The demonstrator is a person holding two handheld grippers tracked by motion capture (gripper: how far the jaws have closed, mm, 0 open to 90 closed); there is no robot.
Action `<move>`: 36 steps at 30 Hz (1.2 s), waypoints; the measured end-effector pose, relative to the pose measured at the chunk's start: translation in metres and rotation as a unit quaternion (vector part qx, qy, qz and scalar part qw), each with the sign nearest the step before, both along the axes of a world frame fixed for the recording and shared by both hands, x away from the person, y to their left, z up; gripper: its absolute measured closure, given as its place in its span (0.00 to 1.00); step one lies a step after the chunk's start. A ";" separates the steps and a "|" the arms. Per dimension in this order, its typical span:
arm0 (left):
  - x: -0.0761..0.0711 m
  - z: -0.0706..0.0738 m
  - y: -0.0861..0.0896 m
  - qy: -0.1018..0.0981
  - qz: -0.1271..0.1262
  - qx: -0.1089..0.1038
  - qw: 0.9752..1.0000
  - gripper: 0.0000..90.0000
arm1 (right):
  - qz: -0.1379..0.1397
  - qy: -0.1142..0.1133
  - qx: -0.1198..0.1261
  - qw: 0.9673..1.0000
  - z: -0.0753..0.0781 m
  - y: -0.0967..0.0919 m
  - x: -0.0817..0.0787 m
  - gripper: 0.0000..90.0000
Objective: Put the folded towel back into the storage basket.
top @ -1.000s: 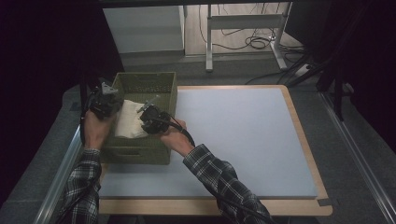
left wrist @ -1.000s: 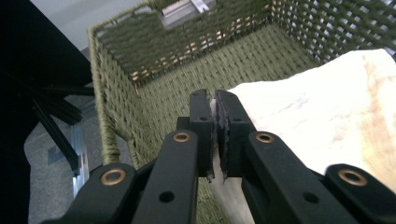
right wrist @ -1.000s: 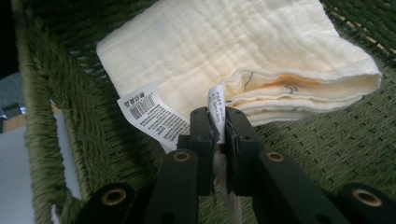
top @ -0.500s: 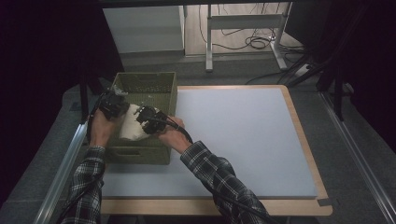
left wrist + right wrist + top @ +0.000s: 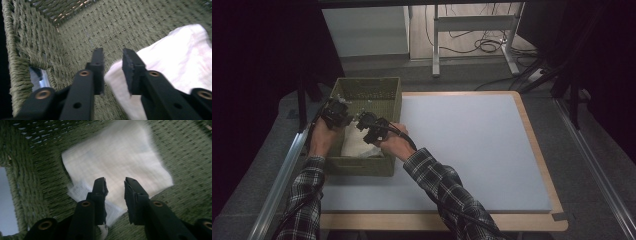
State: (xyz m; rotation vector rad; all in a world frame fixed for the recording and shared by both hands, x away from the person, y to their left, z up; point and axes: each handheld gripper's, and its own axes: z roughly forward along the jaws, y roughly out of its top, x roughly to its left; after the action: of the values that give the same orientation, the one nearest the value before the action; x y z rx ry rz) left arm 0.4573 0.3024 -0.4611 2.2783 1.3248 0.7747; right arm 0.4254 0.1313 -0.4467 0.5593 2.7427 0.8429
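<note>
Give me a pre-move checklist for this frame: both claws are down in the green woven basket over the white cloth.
1. White cloth lies inside the basket: ok.
2. Left claw free of the cloth, jaws just opened, gap empty: ok.
3. Right claw released, jaws just opened, a gap showing: ok.
4. Cloth flat and folded: cannot tell, one corner looks rumpled.
5. Cloth snagged on either claw: cannot tell.

Counter: wood-edged counter [image 5: 532, 150] with a pale grey-blue mat top.
On it: olive-green woven rectangular basket [image 5: 362, 167], at the left edge.
</note>
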 end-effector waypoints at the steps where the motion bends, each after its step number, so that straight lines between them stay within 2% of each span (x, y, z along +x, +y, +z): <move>1: -0.001 0.001 0.000 -0.003 0.001 -0.007 1.000 0.73 | -0.001 0.001 0.004 1.000 0.000 -0.001 0.001 0.77; 3: -0.003 0.004 0.001 -0.008 0.002 -0.022 1.000 0.66 | -0.004 -0.001 0.017 1.000 0.003 -0.005 0.001 0.75; 4: -0.004 0.005 0.000 -0.010 0.003 -0.024 1.000 0.66 | -0.004 -0.001 0.017 1.000 0.003 -0.005 0.001 0.75; 7: -0.007 0.009 0.000 -0.017 0.007 -0.031 0.999 0.56 | -0.004 -0.009 0.029 1.000 0.007 -0.013 -0.001 0.70; 9: -0.010 0.012 -0.001 -0.019 0.008 -0.054 0.998 0.51 | -0.005 -0.010 0.039 0.999 0.011 -0.019 -0.002 0.66; 10: -0.010 0.012 -0.001 -0.019 0.008 -0.054 0.998 0.48 | -0.005 -0.010 0.039 0.999 0.011 -0.019 -0.002 0.66; 13: -0.015 0.016 -0.003 -0.026 0.009 -0.085 0.996 0.42 | -0.004 -0.014 0.056 0.998 0.016 -0.031 -0.005 0.57; 14: -0.015 0.016 -0.003 -0.026 0.009 -0.085 0.996 0.39 | -0.004 -0.016 0.060 0.998 0.018 -0.035 -0.006 0.55; 16: -0.017 0.018 -0.004 -0.027 0.006 -0.099 0.995 0.37 | -0.004 -0.017 0.066 0.998 0.019 -0.038 -0.007 0.53; 18: -0.018 0.019 -0.006 -0.028 0.005 -0.109 0.994 0.31 | -0.003 -0.017 0.086 0.996 0.021 -0.050 -0.009 0.44; 20: -0.019 0.020 -0.008 -0.029 0.002 -0.120 0.992 0.30 | -0.002 -0.018 0.091 0.996 0.022 -0.053 -0.009 0.41; 21: -0.020 0.020 -0.009 -0.029 0.000 -0.125 0.992 0.27 | -0.007 -0.017 0.097 0.995 0.022 -0.061 -0.010 0.38; 24: -0.021 0.021 -0.015 -0.033 -0.005 -0.134 0.990 0.24 | -0.010 -0.019 0.105 0.994 0.023 -0.069 -0.010 0.35; 26: -0.023 0.022 -0.022 -0.036 -0.008 -0.137 0.990 0.20 | -0.015 -0.016 0.118 0.993 0.024 -0.081 -0.010 0.30; 31: -0.026 0.025 -0.031 -0.037 -0.013 -0.143 0.989 0.14 | -0.020 -0.007 0.123 0.992 0.022 -0.098 -0.009 0.26; 33: -0.027 0.026 -0.035 -0.037 -0.017 -0.153 0.987 0.11 | -0.020 -0.003 0.130 0.991 0.021 -0.111 -0.010 0.23; 34: -0.028 0.026 -0.037 -0.036 -0.019 -0.158 0.987 0.11 | -0.020 -0.003 0.130 0.991 0.021 -0.111 -0.010 0.23; 36: -0.030 0.028 -0.044 -0.037 -0.024 -0.174 0.984 0.09 | -0.019 -0.004 0.135 0.991 0.021 -0.125 -0.011 0.19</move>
State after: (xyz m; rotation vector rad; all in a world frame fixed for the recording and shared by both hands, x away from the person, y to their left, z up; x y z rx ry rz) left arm 0.4271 0.2580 -0.4329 1.9783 1.2542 0.5545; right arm 0.4140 0.0059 -0.4262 0.6529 2.6175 1.2124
